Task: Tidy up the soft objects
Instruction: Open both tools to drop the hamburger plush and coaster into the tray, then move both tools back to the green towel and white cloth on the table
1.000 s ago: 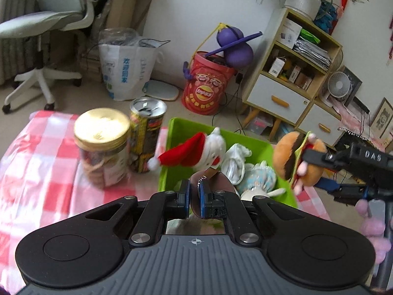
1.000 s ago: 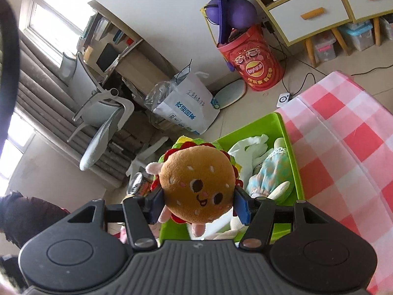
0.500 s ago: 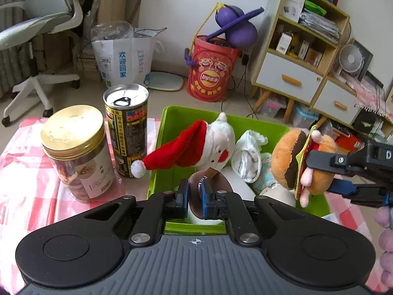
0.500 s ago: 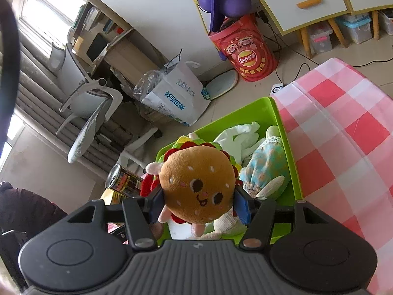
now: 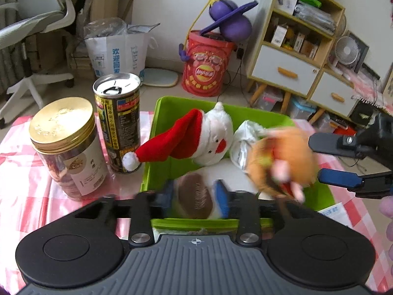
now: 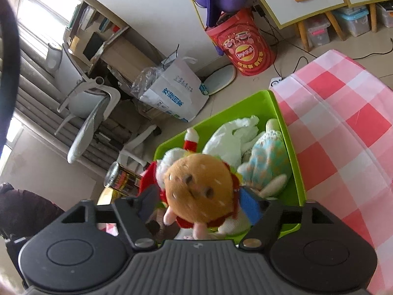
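A green bin (image 5: 169,105) sits on the checked cloth and holds a Santa plush (image 5: 211,135), a white soft toy (image 5: 242,140) and a blue-dressed doll (image 6: 267,157). My left gripper (image 5: 196,194) is open over the bin's near end, with a brown plush (image 5: 195,195) loose between its spread fingers. My right gripper (image 6: 201,201) is open; the burger plush (image 6: 199,191) is blurred between its parted fingers, over the bin. The burger plush (image 5: 282,164) shows in the left wrist view too, left of the right gripper's fingers (image 5: 341,177).
A gold-lidded jar (image 5: 66,147) and a tall can (image 5: 118,125) stand on the cloth left of the bin. The red-checked cloth (image 6: 348,127) spreads right of the bin. On the floor beyond are a red barrel (image 5: 206,66), a paper bag (image 5: 118,51) and an office chair (image 5: 36,24).
Both grippers have opened. The brown plush and the burger plush are let go and blurred, dropping toward the bin. The left gripper's view has come closer to the bin.
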Action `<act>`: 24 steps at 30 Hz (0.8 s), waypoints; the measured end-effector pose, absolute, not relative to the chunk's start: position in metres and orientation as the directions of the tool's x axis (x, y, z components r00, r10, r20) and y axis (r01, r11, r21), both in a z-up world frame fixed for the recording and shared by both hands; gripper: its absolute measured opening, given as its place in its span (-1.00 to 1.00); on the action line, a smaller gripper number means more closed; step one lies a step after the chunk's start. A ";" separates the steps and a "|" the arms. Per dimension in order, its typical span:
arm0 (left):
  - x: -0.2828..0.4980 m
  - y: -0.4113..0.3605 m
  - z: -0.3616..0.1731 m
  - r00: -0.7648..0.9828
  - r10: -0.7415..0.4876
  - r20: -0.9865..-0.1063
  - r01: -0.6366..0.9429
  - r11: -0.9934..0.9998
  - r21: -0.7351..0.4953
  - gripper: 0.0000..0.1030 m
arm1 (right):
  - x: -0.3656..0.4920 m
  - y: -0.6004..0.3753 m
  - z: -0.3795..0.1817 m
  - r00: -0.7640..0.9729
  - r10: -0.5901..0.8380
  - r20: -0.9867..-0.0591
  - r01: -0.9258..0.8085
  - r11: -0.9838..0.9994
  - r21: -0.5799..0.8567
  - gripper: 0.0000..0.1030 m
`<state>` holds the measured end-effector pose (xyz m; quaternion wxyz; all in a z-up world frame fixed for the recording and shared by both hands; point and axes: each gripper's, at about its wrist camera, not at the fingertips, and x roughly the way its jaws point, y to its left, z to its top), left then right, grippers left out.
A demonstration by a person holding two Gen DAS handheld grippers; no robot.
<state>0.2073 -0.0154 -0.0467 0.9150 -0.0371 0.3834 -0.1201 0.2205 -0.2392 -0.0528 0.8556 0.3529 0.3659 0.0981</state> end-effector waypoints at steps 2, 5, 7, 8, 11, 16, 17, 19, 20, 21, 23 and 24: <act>0.205 -0.017 -0.046 0.686 -0.253 -0.682 0.196 0.967 -0.162 0.15 | 0.219 -0.241 -0.049 0.726 0.422 -0.544 0.084 0.730 0.678 0.10; 0.200 -0.019 -0.044 0.680 -0.259 -0.686 0.204 0.965 -0.162 0.27 | 0.217 -0.244 -0.046 0.731 0.424 -0.535 0.086 0.720 0.689 0.10; 0.192 -0.018 -0.040 0.693 -0.259 -0.673 0.213 0.965 -0.152 0.39 | 0.215 -0.245 -0.043 0.732 0.424 -0.533 0.080 0.724 0.685 0.10; 0.188 -0.017 -0.038 0.700 -0.258 -0.666 0.216 0.965 -0.147 0.44 | 0.213 -0.245 -0.040 0.732 0.420 -0.537 0.078 0.731 0.678 0.10; 0.179 -0.010 -0.032 0.699 -0.258 -0.668 0.215 0.965 -0.148 0.52 | 0.207 -0.242 -0.034 0.729 0.422 -0.539 0.066 0.740 0.669 0.10; 0.161 0.009 -0.019 0.721 -0.226 -0.654 0.201 0.973 -0.115 0.65 | 0.191 -0.232 -0.019 0.720 0.416 -0.555 0.032 0.779 0.626 0.13; 0.156 0.014 -0.017 0.727 -0.220 -0.651 0.197 0.974 -0.111 0.68 | 0.188 -0.229 -0.017 0.719 0.413 -0.559 0.029 0.786 0.618 0.14; 0.148 0.024 -0.014 0.734 -0.205 -0.647 0.182 0.978 -0.104 0.75 | 0.183 -0.224 -0.013 0.717 0.409 -0.565 0.029 0.792 0.610 0.15; 0.144 0.029 -0.013 0.737 -0.200 -0.646 0.176 0.979 -0.104 0.78 | 0.179 -0.221 -0.011 0.714 0.412 -0.566 0.026 0.792 0.610 0.16; 0.142 0.033 -0.012 0.738 -0.196 -0.646 0.169 0.980 -0.105 0.79 | 0.176 -0.218 -0.010 0.712 0.416 -0.566 0.023 0.791 0.611 0.16; 0.133 0.043 -0.009 0.742 -0.189 -0.643 0.155 0.982 -0.110 0.84 | 0.168 -0.210 -0.010 0.705 0.424 -0.569 0.015 0.793 0.609 0.18; 0.129 0.047 -0.009 0.746 -0.185 -0.640 0.148 0.983 -0.111 0.86 | 0.165 -0.206 -0.010 0.700 0.425 -0.574 0.012 0.797 0.604 0.18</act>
